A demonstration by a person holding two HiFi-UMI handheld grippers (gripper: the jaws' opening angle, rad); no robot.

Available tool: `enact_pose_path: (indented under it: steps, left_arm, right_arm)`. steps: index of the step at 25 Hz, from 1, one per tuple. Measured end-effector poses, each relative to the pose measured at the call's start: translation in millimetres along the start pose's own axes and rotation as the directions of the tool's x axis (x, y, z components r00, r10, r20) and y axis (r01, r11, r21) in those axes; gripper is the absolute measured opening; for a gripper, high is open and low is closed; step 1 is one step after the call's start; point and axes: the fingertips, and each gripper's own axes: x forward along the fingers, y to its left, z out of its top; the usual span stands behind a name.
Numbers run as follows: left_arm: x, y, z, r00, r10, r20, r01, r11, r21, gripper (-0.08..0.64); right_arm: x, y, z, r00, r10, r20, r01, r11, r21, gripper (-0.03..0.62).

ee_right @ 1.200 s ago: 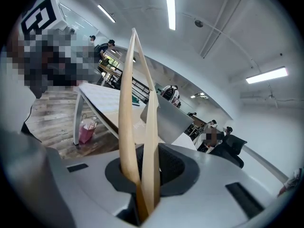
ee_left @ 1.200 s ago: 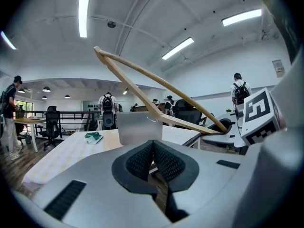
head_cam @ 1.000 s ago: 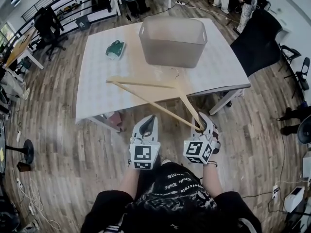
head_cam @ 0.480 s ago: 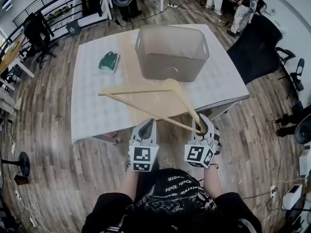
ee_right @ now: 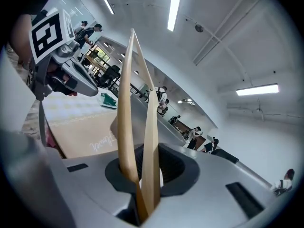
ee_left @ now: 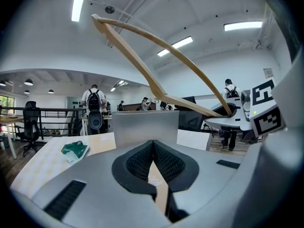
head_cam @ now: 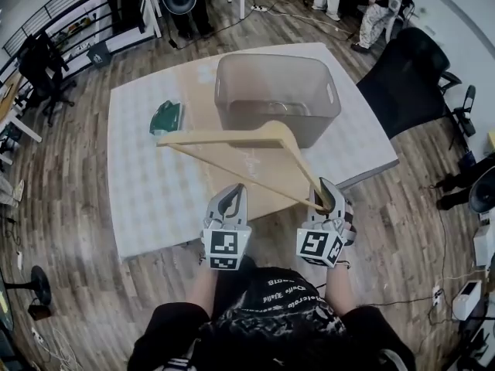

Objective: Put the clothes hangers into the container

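Note:
My right gripper (head_cam: 326, 197) is shut on one end of a light wooden clothes hanger (head_cam: 232, 139). The hanger hangs in the air over the near half of the table, its far tip pointing left. In the right gripper view both wooden arms (ee_right: 127, 108) rise out of the jaws (ee_right: 142, 172). The translucent grey container (head_cam: 277, 91) stands on the table just beyond the hanger. My left gripper (head_cam: 230, 198) is shut and empty, beside the right one at the table's near edge. In the left gripper view (ee_left: 153, 144) the hanger (ee_left: 156, 85) arches overhead, with the container (ee_left: 145, 127) ahead.
The white patterned table (head_cam: 147, 199) carries a green item (head_cam: 165, 117) at its left and a tan sheet (head_cam: 259, 195) near the front. A black office chair (head_cam: 410, 76) stands at the right. People and more chairs are at the back of the room.
Both grippers have moved forward to the table's near edge. The hanger has come with the right gripper and now hangs over the table, close to the container.

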Motion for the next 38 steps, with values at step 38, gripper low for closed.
enact_pose_path:
  steps: [38]
  left_arm:
    - [104,85,14,0.996,0.09,-0.024,-0.092,0.987,-0.13,0.02]
  right_arm:
    - [176,-150,-13,0.954,0.212,-0.213,-0.273,0.907,-0.321,0.063]
